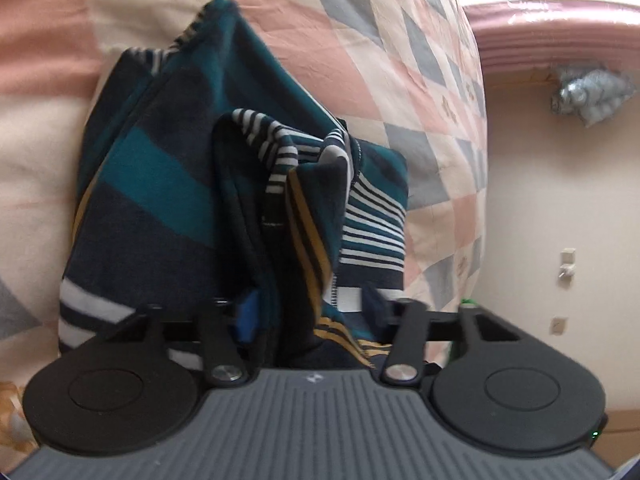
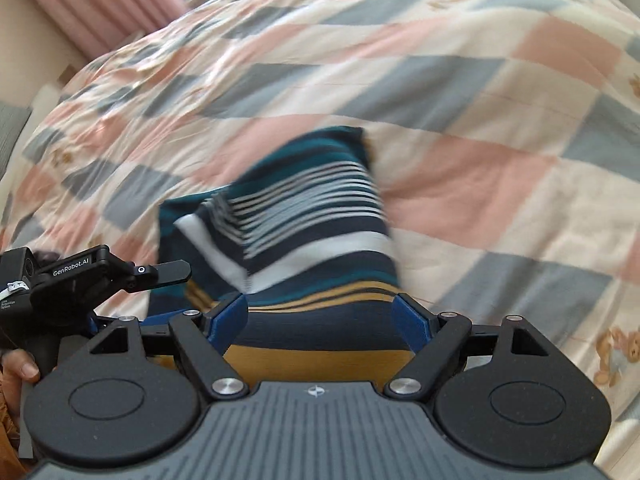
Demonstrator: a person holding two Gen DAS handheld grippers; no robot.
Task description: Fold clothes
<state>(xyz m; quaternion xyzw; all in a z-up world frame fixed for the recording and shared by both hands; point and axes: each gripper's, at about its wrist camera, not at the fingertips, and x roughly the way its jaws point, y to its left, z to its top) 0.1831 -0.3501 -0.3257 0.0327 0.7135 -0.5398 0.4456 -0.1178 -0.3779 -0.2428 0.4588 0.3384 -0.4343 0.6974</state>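
Note:
A striped garment [image 1: 180, 184] in navy, teal, white and mustard lies bunched on the bed. In the left wrist view, folds of it fill the gap between my left gripper's fingers [image 1: 308, 312], which are closed on the cloth. In the right wrist view the same garment [image 2: 304, 220] lies under and ahead of my right gripper [image 2: 320, 316]. Its blue pads [image 2: 230, 314] stand wide apart with the cloth between them, not pinched. The left gripper's body [image 2: 80, 280] shows at the left edge of the right wrist view.
The bed is covered by a quilt [image 2: 460, 80] checked in pink, grey and cream. Its edge drops off at the right in the left wrist view [image 1: 476, 160]. Pink curtains [image 1: 560, 32] and a wall [image 1: 540, 200] lie beyond.

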